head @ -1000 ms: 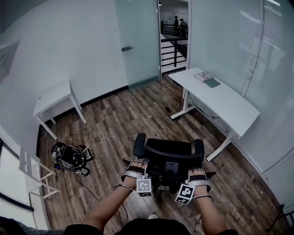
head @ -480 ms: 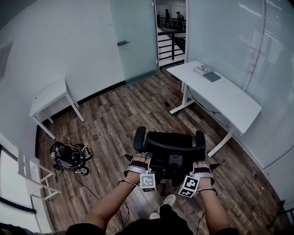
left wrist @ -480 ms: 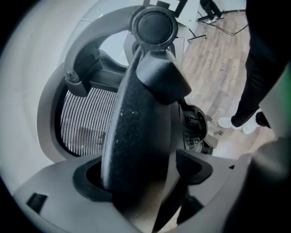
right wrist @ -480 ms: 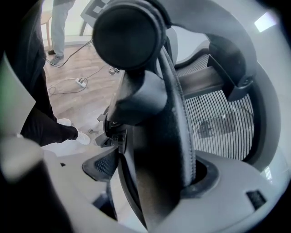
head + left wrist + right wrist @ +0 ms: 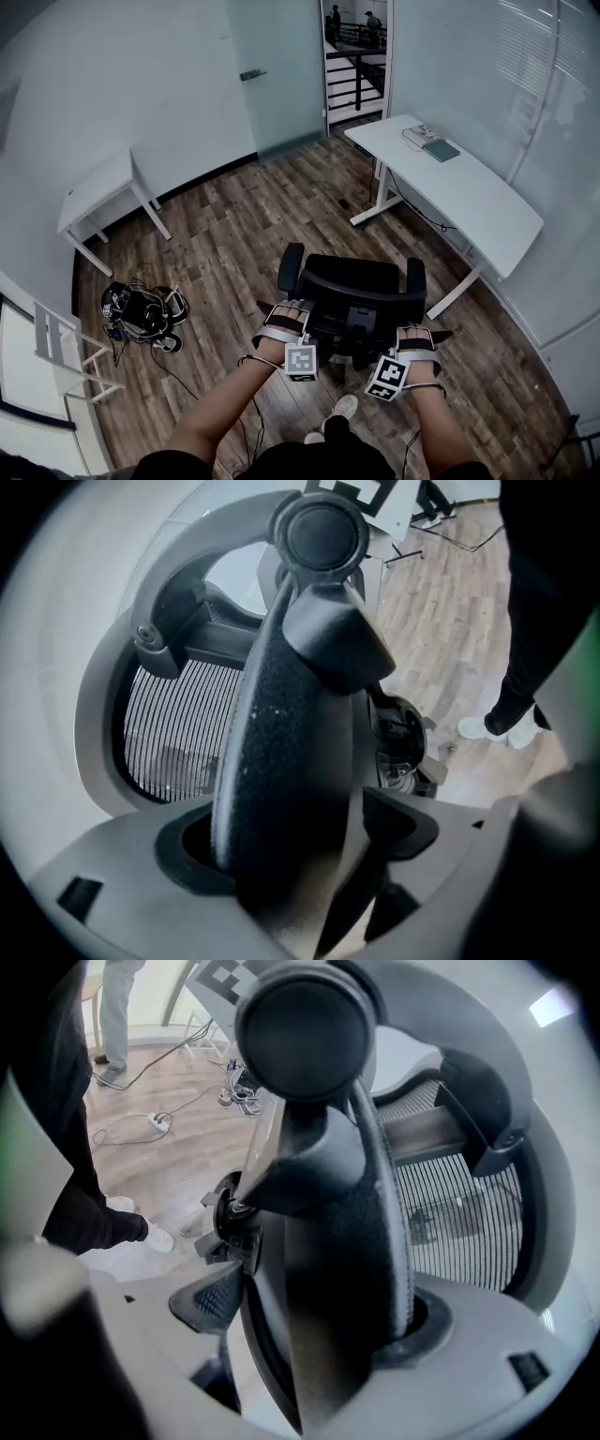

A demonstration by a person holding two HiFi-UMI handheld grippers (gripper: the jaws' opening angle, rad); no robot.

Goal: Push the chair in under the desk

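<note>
**Bright office, wood underfoot**

Brown plank floor (image 5: pixel 234 234). White wall (image 5: pixel 122 84) at left, small white table (image 5: pixel 94 187) by it. Frosted glass door (image 5: pixel 277 75) ahead, railing (image 5: pixel 352 80) beyond. Glass partition (image 5: pixel 553 112) at right. Cable tangle (image 5: pixel 141 314) near a white rack (image 5: pixel 66 361).

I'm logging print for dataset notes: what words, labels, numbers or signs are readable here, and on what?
No readable words or numbers anywhere.
Left marker cube and right marker cube: black-and-white square patterns, no letters.
Flat items on the desk: too small to read.
Chair: no label shows.
</note>
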